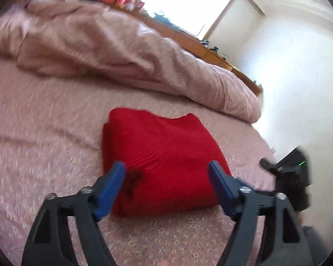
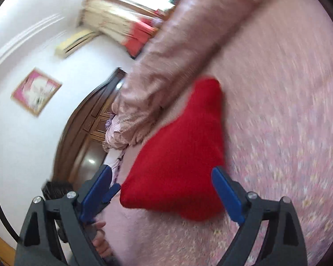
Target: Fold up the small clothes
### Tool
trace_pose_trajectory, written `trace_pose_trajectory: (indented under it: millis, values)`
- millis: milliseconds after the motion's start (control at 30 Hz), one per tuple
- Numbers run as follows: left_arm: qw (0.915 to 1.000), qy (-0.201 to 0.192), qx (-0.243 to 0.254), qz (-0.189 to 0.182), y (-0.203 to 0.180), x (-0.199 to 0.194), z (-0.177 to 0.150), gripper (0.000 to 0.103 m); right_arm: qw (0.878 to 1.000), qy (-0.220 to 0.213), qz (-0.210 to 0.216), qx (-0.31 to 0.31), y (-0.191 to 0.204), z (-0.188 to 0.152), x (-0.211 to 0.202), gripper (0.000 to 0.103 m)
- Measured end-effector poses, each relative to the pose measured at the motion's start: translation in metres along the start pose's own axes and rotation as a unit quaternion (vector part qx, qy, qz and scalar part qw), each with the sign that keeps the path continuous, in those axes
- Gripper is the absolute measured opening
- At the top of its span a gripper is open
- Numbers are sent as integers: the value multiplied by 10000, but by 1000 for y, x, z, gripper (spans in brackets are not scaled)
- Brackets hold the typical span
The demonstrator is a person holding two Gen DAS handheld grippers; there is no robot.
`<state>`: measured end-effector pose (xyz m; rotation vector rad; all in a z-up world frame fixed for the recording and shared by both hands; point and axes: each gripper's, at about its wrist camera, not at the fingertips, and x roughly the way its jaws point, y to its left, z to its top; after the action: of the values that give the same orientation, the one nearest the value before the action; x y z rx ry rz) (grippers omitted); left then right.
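A red knitted garment (image 1: 159, 155) lies folded into a compact square on the pink flowered bedspread (image 1: 44, 133). My left gripper (image 1: 166, 173) is open, its blue fingers spread just above the garment's near edge, holding nothing. In the right wrist view the same red garment (image 2: 179, 161) lies on the bedspread (image 2: 277, 110). My right gripper (image 2: 162, 177) is open over the garment's near corner and empty. The right gripper's black body (image 1: 293, 177) shows at the right edge of the left wrist view. Both views are motion-blurred.
A rolled pink duvet (image 1: 122, 51) lies behind the garment, also in the right wrist view (image 2: 177, 55). A wooden headboard (image 2: 88, 122), a framed picture (image 2: 35, 90) and a bright window (image 1: 184, 2) lie beyond the bed. A person's fingers (image 2: 100, 243) show low in the right wrist view.
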<state>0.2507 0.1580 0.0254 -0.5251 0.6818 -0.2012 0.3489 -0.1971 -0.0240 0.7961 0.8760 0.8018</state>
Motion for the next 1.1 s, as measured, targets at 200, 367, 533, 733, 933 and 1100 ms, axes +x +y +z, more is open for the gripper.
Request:
trace_pose_trajectory:
  millis: [200, 367, 533, 733, 933, 1100]
  values:
    - [9815, 947, -1509, -697, 58, 32, -6, 75, 9943, 498, -177, 930, -38, -7, 23, 94]
    - [9699, 1248, -1900, -876, 69, 61, -16, 78, 9940, 757, -134, 779, -31, -9, 45, 94]
    - [9592, 1251, -2281, -1111, 74, 86, -10, 92, 9957, 769, -450, 246, -15, -8, 77, 98]
    - [9741, 1232, -1650, -936, 55, 109, 0, 98, 9943, 841, -654, -94, -4, 7, 107, 103]
    - [9800, 1192, -1260, -975, 45, 115, -3, 70, 9969, 628, -475, -37, -11, 11, 103, 81]
    - [9761, 1293, -1270, -1199, 26, 113, -8, 58, 9955, 729, -503, -333, -6, 13, 93, 64]
